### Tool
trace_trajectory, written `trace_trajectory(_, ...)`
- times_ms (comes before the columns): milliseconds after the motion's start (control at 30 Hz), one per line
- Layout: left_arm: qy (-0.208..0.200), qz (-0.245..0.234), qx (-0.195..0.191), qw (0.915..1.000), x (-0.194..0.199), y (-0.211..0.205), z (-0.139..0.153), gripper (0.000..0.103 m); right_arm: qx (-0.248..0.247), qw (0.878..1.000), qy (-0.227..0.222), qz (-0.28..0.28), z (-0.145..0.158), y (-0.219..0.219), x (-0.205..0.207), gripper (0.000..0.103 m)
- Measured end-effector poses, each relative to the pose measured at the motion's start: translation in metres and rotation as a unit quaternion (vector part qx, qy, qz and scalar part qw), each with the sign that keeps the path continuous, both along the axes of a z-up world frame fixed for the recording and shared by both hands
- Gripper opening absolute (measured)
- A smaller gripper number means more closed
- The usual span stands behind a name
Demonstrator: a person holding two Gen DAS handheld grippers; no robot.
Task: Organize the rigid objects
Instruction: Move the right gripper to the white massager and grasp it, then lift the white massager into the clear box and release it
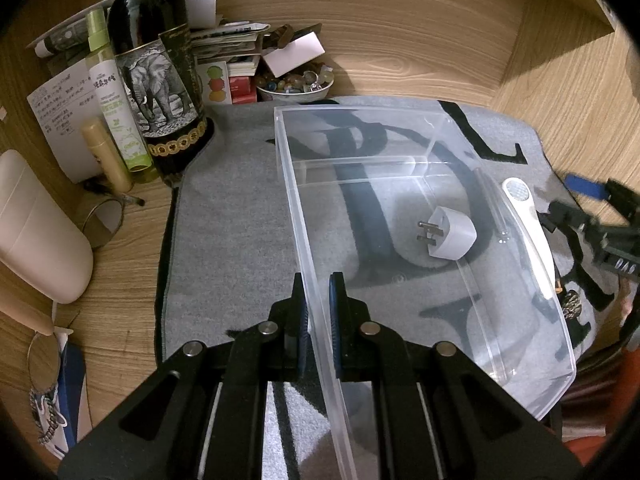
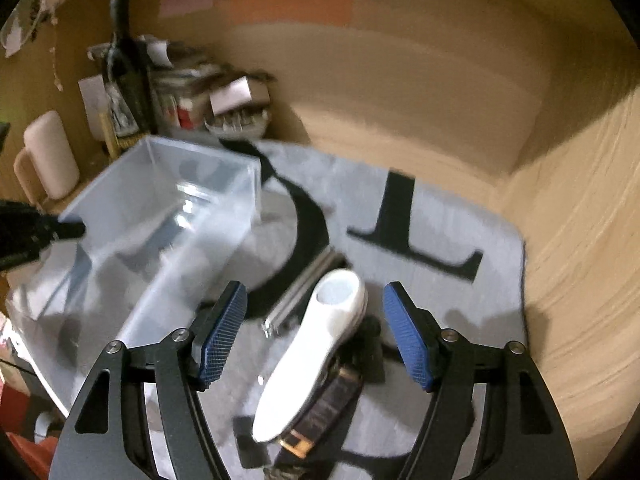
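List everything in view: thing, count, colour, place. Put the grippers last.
Storage bin: one, clear plastic, on the grey mat.
Mat: one, grey with black lettering, on the wooden desk.
Plug adapter: one, white, inside the bin.
Handheld device: one, white, long, on the mat right of the bin.
Metal bar: one, silver, between the bin and the white device.
Dark box: one, brown-black, partly under the white device.
Wine bottle: one, dark, elephant label, back left.
Spray bottle: one, green and white, beside the wine bottle.
Bowl of beads: one, white, behind the mat.
Left hand-held gripper: black, shut on the bin's wall.
Right hand-held gripper: black with blue pads, open over the white device.
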State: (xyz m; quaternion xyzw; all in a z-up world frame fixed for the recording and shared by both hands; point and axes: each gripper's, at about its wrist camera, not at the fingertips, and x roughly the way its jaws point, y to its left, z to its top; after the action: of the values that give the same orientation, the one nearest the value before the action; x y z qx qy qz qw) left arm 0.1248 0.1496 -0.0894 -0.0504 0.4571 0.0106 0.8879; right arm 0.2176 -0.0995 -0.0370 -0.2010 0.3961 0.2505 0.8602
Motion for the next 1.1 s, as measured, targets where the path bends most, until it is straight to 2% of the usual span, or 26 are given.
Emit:
trace_trajectory(133, 0.0, 0.0, 0.001, 1.0, 0.0, 0.0, 0.0, 0.009, 0.002, 1.0, 0.022, -0.005, -0.02, -0.007, -0.004, 0.067)
trace_trajectory(200, 0.001, 0.0, 0.003, 1.0, 0.0, 0.001, 0.0, 0.009, 0.003, 1.0, 0.029, 0.006, -0.028, -0.008, -0.007, 0.056)
trace_trajectory(367, 0.001, 0.002, 0.004, 1.0, 0.0, -0.002, 0.0, 0.009, -0.004, 0.999, 0.053, 0.0, -0.047, -0.009, 0.0, 0.048)
trace_trajectory(467, 0.001, 0.003, 0.006, 1.0, 0.0, -0.003, -0.001, 0.009, -0.003, 0.998, 0.063, -0.013, -0.053, -0.01, 0.01, 0.048)
trace_trajectory(733, 0.001, 0.003, 0.006, 1.0, 0.0, -0.003, -0.001, 0.009, -0.002, 0.997, 0.065, -0.032, -0.061, -0.009, 0.035, 0.048)
trace_trajectory(833, 0.001, 0.003, 0.006, 1.0, 0.0, -0.003, -0.001, 0.009, 0.001, 0.998, 0.058, -0.031, -0.061, -0.009, 0.037, 0.044)
trace_trajectory(900, 0.002, 0.003, 0.007, 1.0, 0.0, -0.003, -0.001, 0.009, 0.002, 0.998, 0.053, -0.031, -0.059, -0.01, 0.036, 0.033)
trace_trajectory(1100, 0.001, 0.003, 0.008, 1.0, 0.0, -0.003, -0.002, 0.009, 0.011, 0.998, 0.054, -0.033, -0.053, -0.014, 0.039, 0.032)
